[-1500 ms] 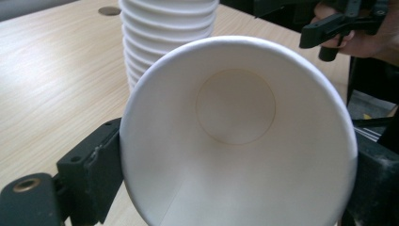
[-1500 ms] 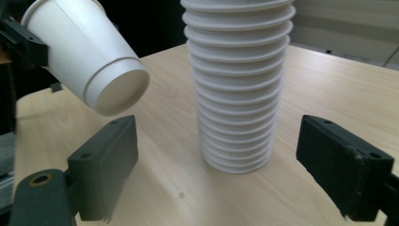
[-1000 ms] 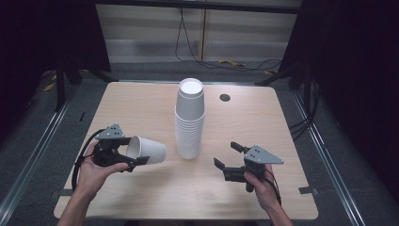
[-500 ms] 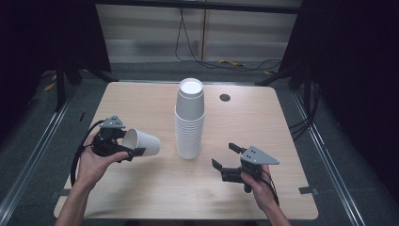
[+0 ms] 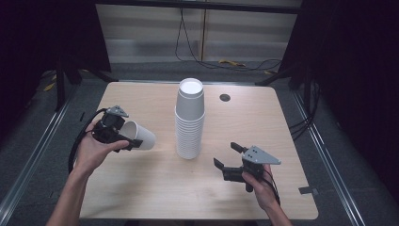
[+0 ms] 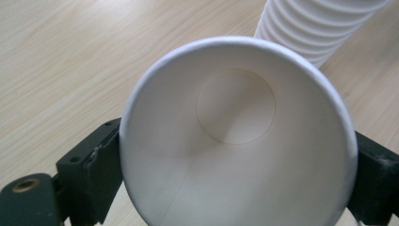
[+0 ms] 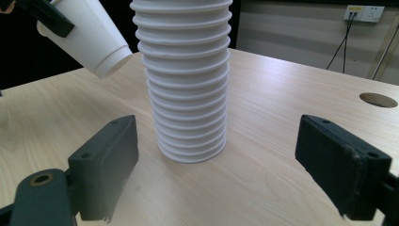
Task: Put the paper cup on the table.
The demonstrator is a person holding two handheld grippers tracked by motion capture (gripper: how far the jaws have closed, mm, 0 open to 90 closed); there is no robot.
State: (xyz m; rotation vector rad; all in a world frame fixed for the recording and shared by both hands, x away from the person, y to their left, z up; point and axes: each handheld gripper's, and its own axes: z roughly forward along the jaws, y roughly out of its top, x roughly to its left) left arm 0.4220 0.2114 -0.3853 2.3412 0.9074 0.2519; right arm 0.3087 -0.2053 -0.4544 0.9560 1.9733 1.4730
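Observation:
A tall stack of white paper cups [image 5: 189, 117] stands upside down in the middle of the wooden table [image 5: 263, 127]. To its left, my left gripper [image 5: 126, 136] is shut on a single white paper cup [image 5: 141, 136], held on its side above the table with its base toward the stack. The left gripper view looks into this single cup [image 6: 235, 136], pinched at the rim between both jaws. My right gripper [image 5: 228, 156] stands open to the right of the stack, near the front. Through its jaws I see the stack [image 7: 186, 75] and the held cup [image 7: 94, 35].
A round cable hole [image 5: 225, 97] sits in the table behind the stack. Cables lie on the floor beyond the far edge. Bare wood spreads to the right and along the front of the table.
My left gripper has lifted the single cup and carried it a little away from the stack. My right gripper has shifted slightly left, still open.

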